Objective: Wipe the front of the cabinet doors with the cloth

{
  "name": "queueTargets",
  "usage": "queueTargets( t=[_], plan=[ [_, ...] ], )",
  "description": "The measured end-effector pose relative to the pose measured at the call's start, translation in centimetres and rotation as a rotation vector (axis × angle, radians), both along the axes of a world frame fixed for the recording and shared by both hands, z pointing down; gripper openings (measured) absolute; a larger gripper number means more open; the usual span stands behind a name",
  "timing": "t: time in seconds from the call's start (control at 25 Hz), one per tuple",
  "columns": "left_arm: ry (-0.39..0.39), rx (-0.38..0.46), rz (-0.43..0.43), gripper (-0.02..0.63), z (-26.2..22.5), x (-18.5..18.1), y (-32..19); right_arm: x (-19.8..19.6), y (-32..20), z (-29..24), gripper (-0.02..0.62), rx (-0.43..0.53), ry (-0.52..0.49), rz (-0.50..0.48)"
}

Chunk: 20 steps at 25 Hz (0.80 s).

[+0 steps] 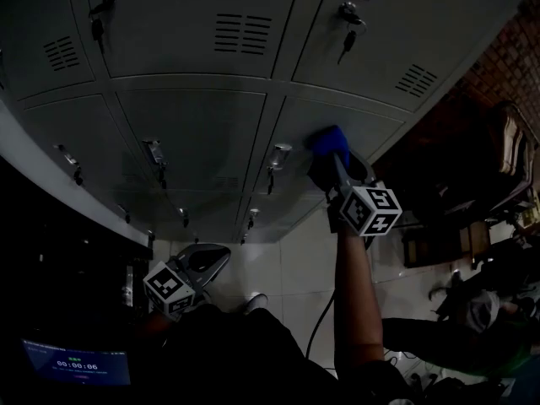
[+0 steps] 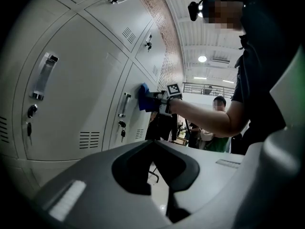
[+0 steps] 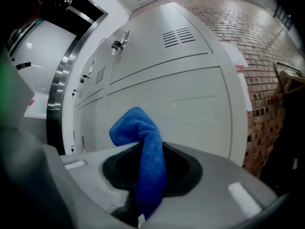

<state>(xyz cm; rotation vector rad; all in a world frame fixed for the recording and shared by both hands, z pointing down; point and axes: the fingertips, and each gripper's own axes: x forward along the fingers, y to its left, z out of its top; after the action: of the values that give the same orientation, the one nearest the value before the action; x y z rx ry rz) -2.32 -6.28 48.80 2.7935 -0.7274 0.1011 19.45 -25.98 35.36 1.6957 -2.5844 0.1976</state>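
A bank of grey metal cabinet doors fills the head view. My right gripper is shut on a blue cloth and holds it up against the door to the right of a handle. In the right gripper view the cloth sticks out from between the jaws of this gripper, close to the door. The left gripper view shows the same cloth on the door face. My left gripper hangs low and away from the doors, shut with nothing in it.
The doors carry handles, keyed locks and vent slots. A brick wall adjoins the cabinets on the right. Chairs and clutter stand at right, and people are behind. A screen glows at lower left.
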Motion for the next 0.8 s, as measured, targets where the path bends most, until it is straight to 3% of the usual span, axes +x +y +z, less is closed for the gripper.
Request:
queueTargets(
  t=[0.4, 0.8],
  plan=[
    [-0.004, 0.001, 0.044, 0.002, -0.1, 3.0, -0.1, 10.0, 0.1, 0.5, 0.083, -0.014, -0.023, 0.173],
    [-0.006, 0.001, 0.049, 0.002, 0.1, 3.4, -0.1, 13.9, 0.2, 1.5, 0.083, -0.020, -0.052, 0.264]
  ],
)
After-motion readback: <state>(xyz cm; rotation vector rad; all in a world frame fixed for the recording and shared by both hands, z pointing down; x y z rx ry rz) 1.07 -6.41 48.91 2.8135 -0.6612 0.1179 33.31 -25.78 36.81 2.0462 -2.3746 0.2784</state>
